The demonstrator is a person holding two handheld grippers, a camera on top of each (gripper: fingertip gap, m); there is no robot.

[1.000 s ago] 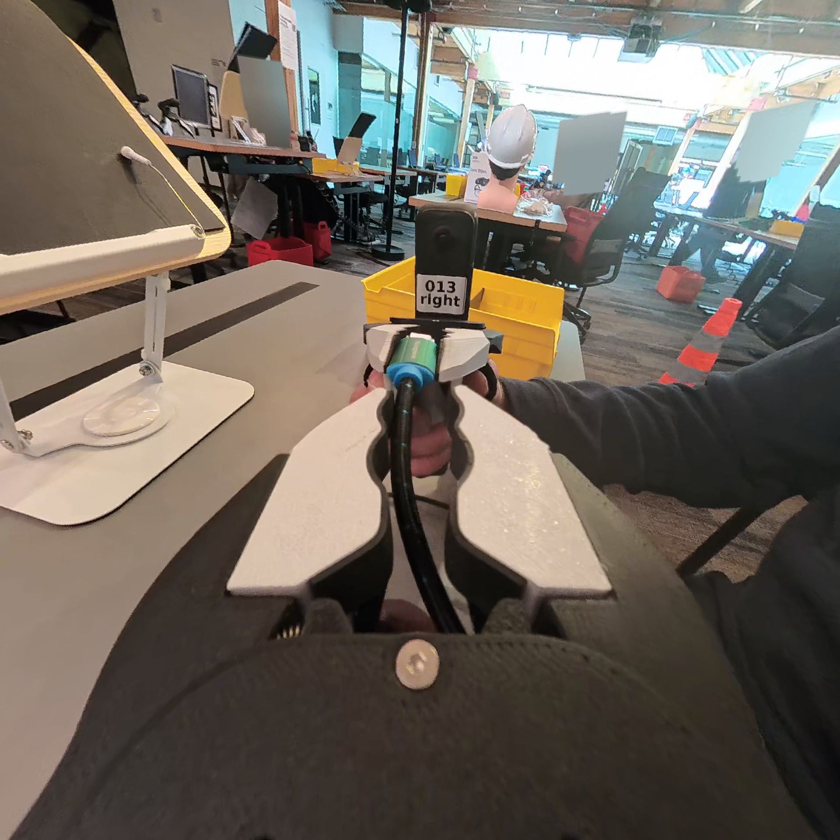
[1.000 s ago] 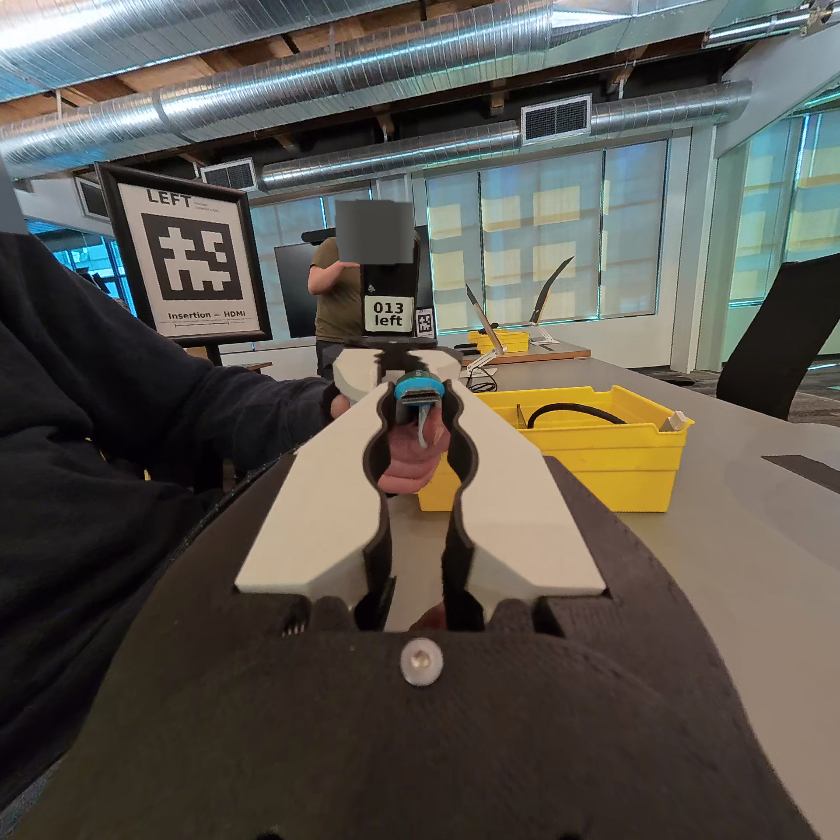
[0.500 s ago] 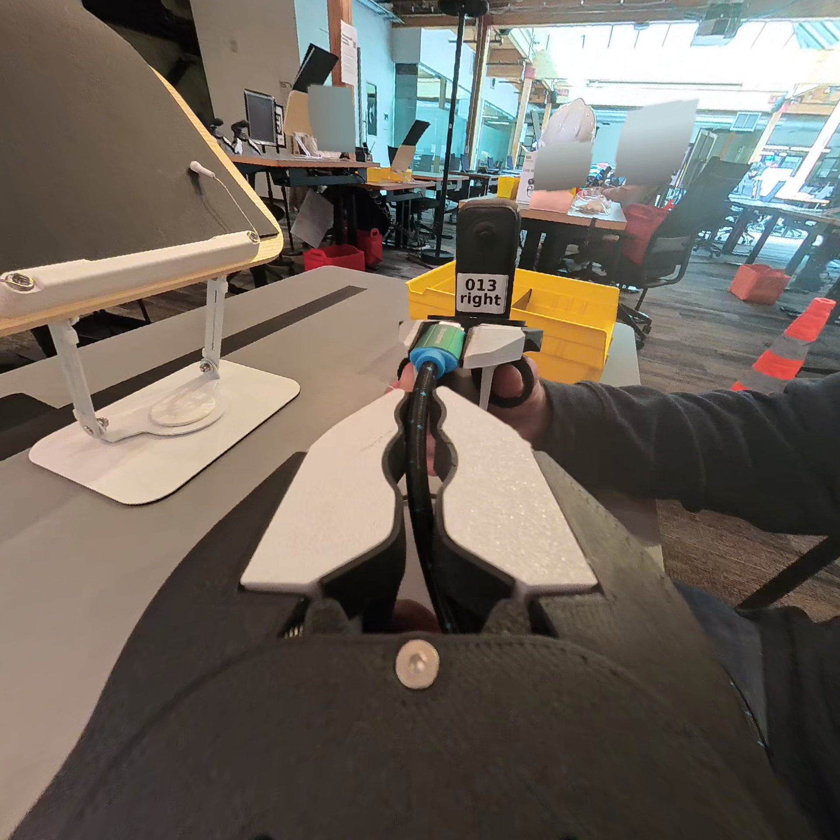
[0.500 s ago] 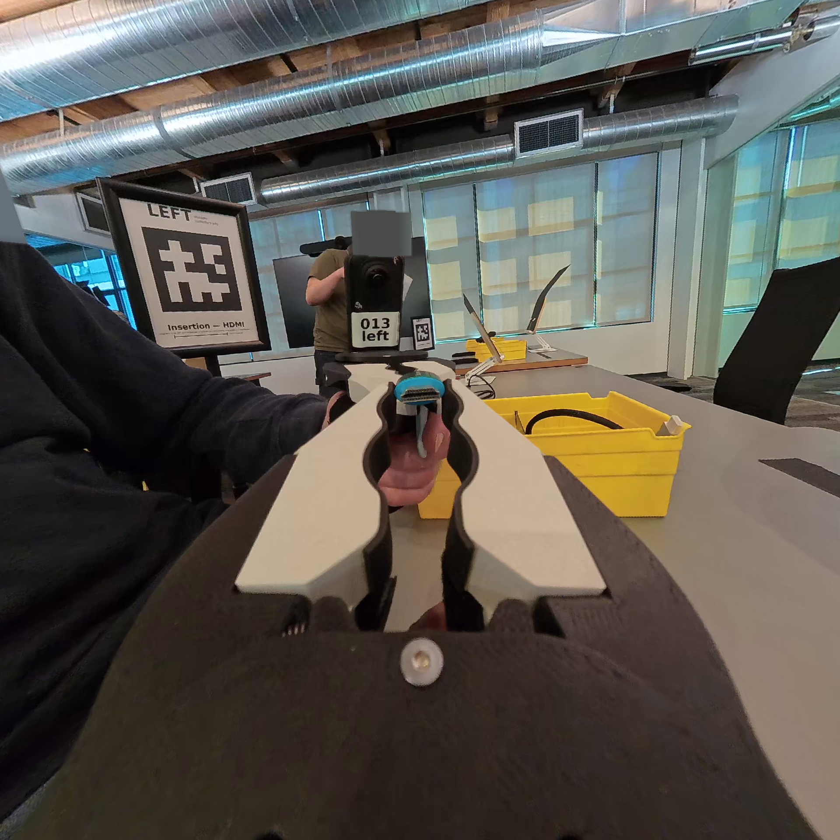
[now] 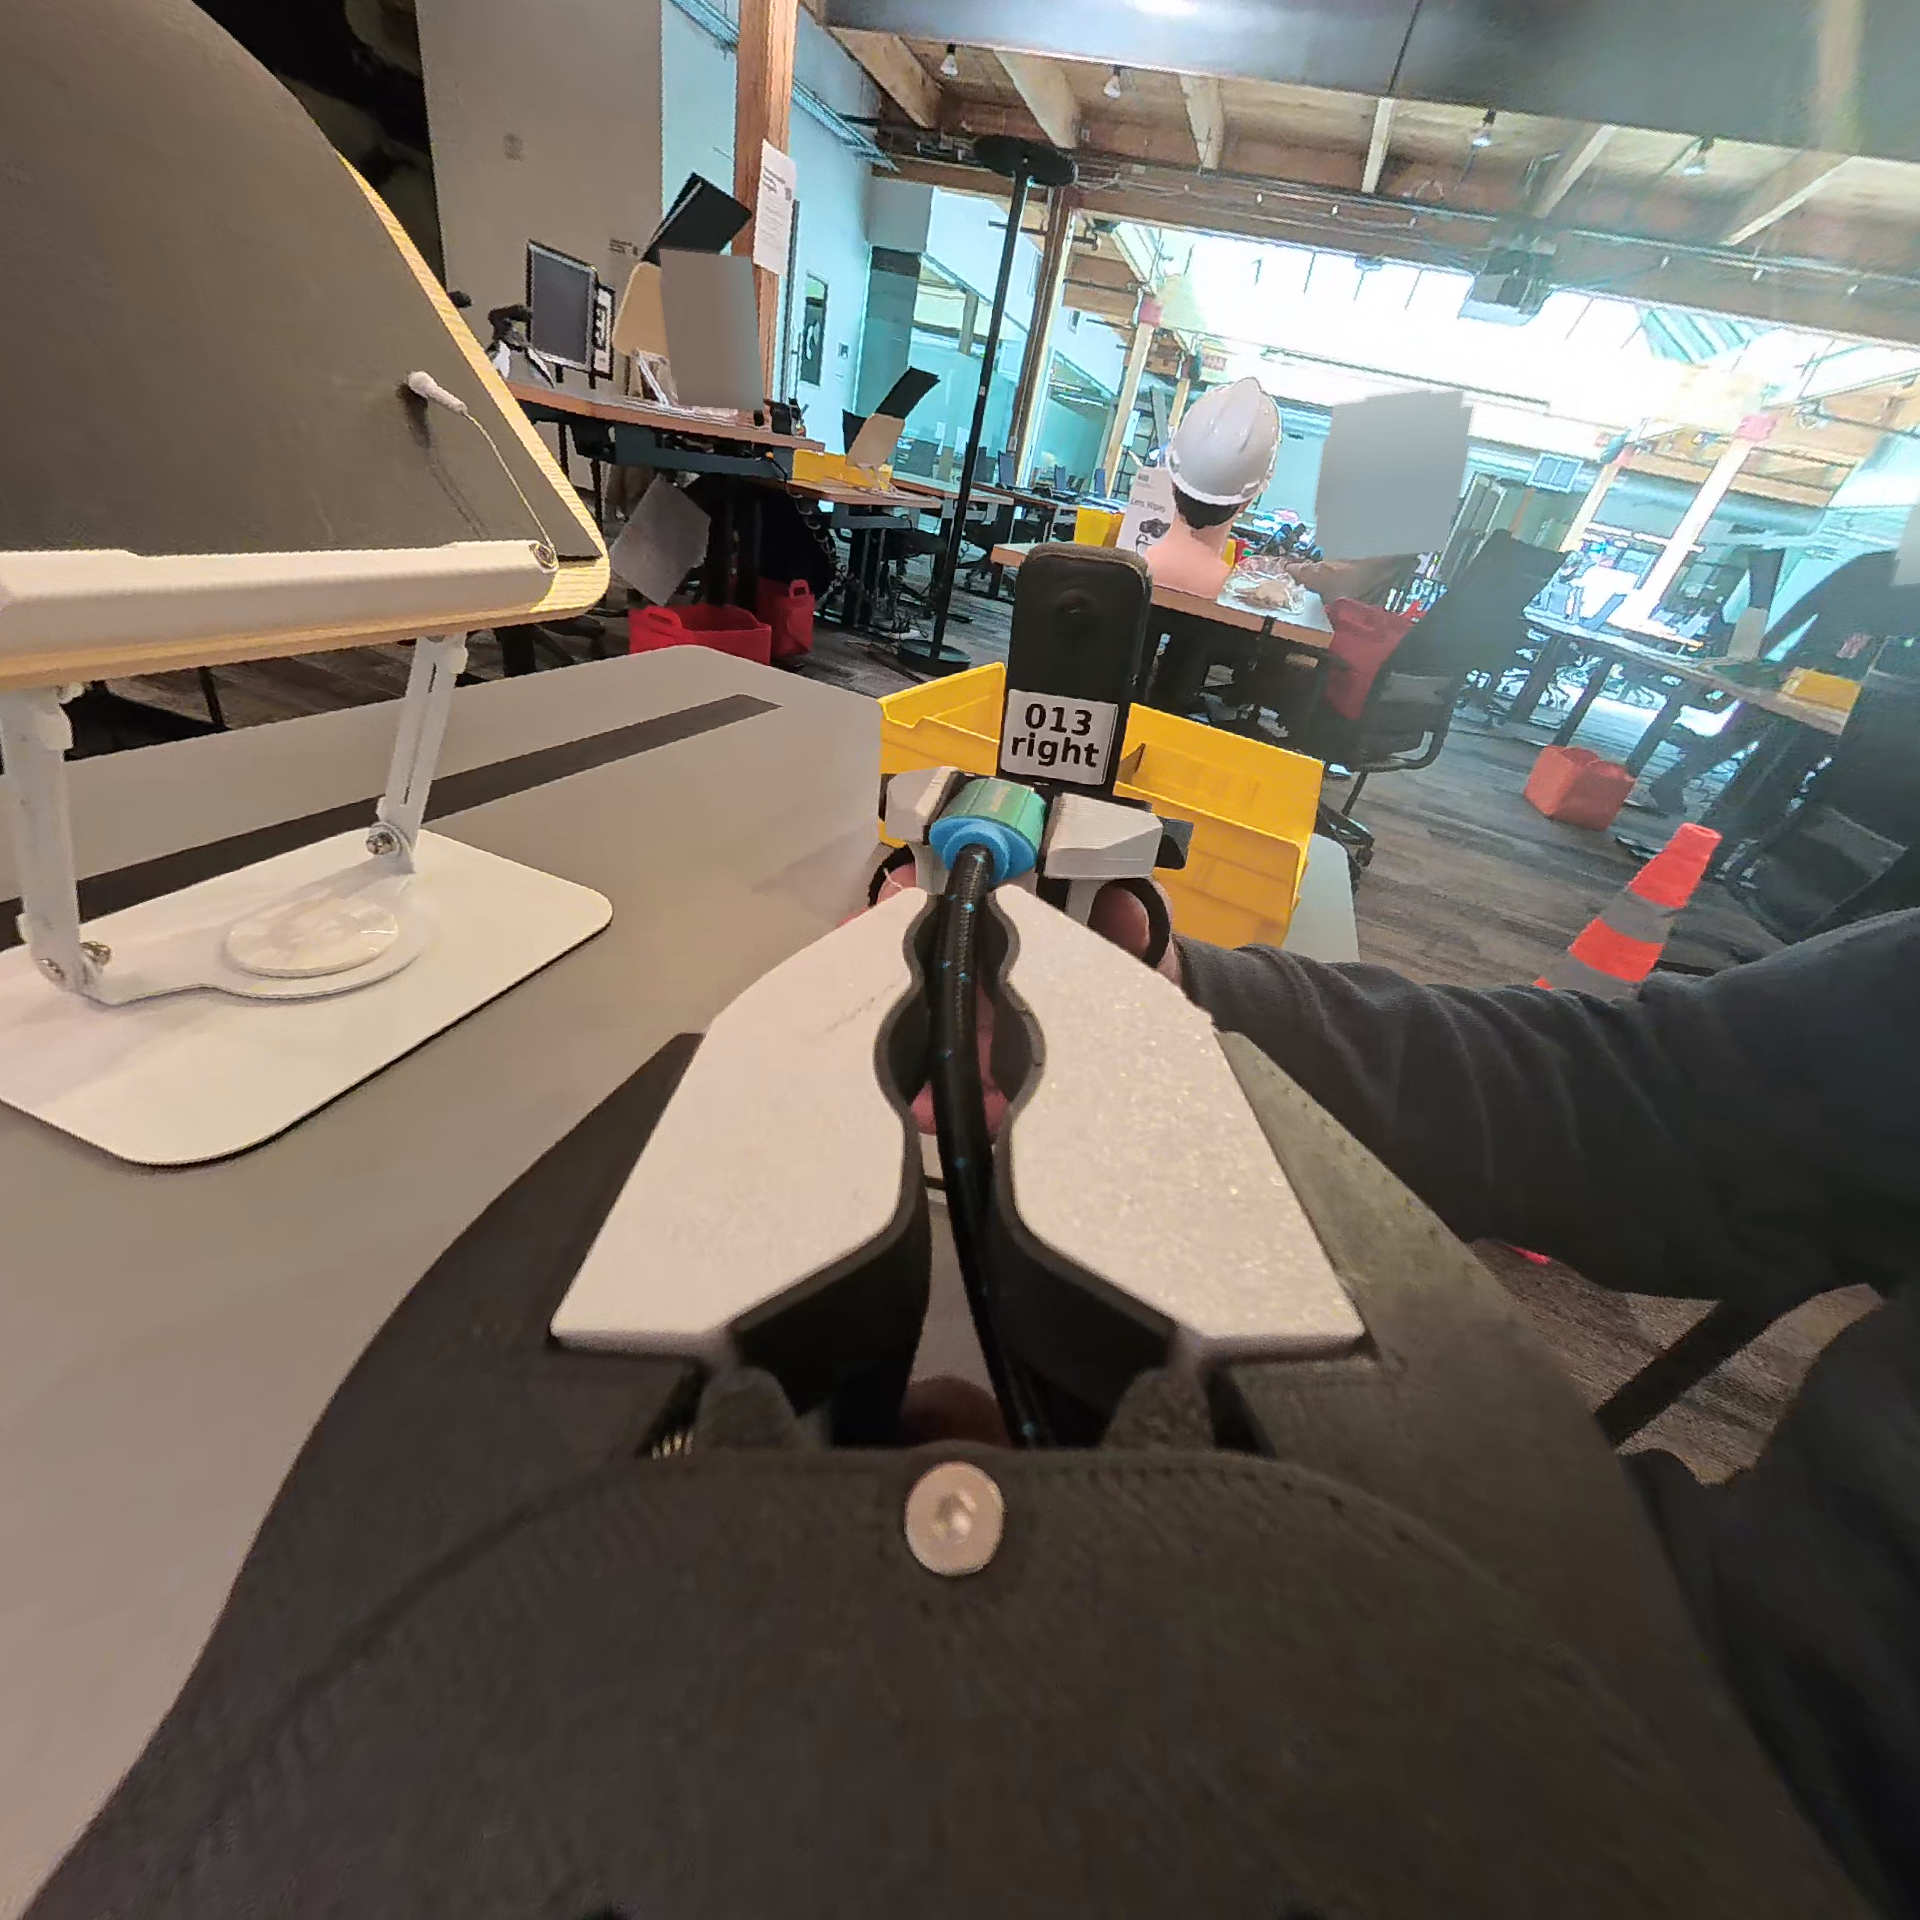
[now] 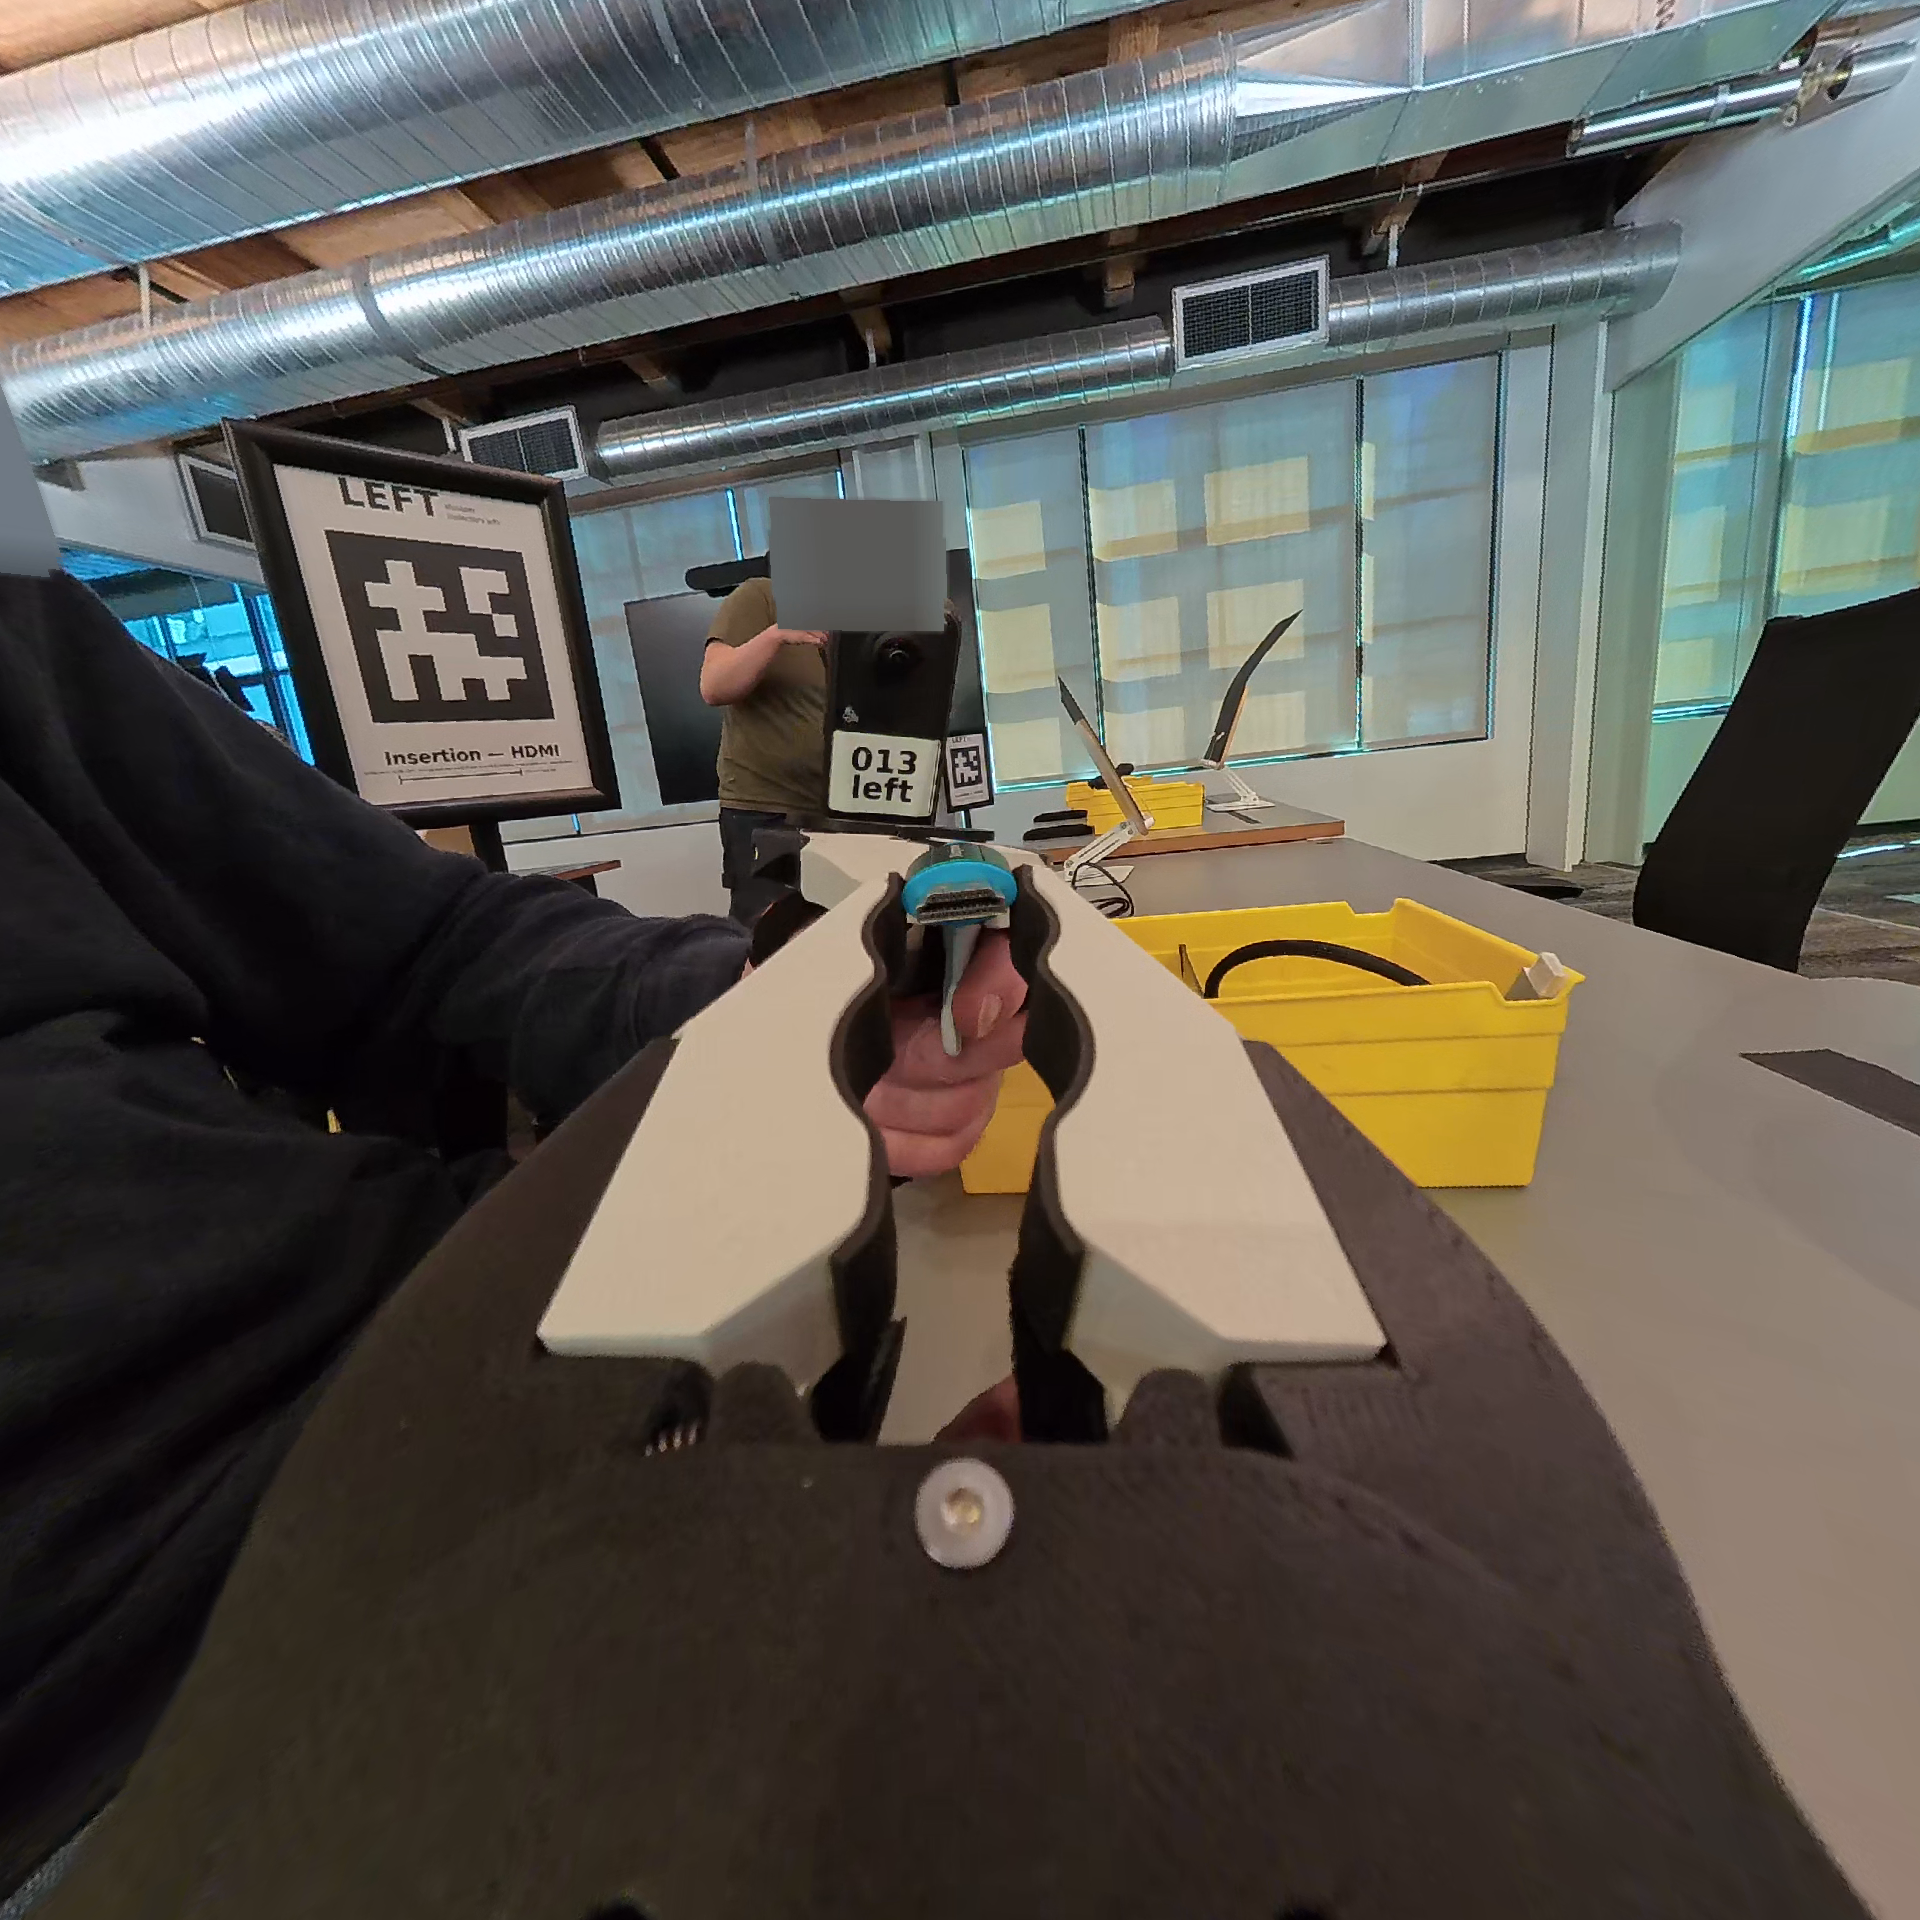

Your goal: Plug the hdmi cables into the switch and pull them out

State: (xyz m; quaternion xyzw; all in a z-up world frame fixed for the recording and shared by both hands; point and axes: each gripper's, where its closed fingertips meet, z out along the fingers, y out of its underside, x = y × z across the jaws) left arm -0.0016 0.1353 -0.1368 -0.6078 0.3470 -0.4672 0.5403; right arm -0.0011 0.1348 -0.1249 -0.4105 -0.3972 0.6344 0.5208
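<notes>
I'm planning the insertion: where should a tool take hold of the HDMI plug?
Grip the HDMI plug on its green shell, coming from the cable side, where the left tool sits. The metal tip now faces back into the right tool; it probably needs to stay bare and point outward.

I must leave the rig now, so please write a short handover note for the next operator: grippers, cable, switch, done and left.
Left gripper: shut on the black cable, just behind the plug.
Right gripper: shut on the HDMI plug, whose metal end faces its camera.
Both are held in the air above the grey table.
Another cable lies in the yellow bin.
Switch: in neither view.
Done: this cable is picked up and unplugged.
Left: find the switch, plug in, pull out.
</notes>
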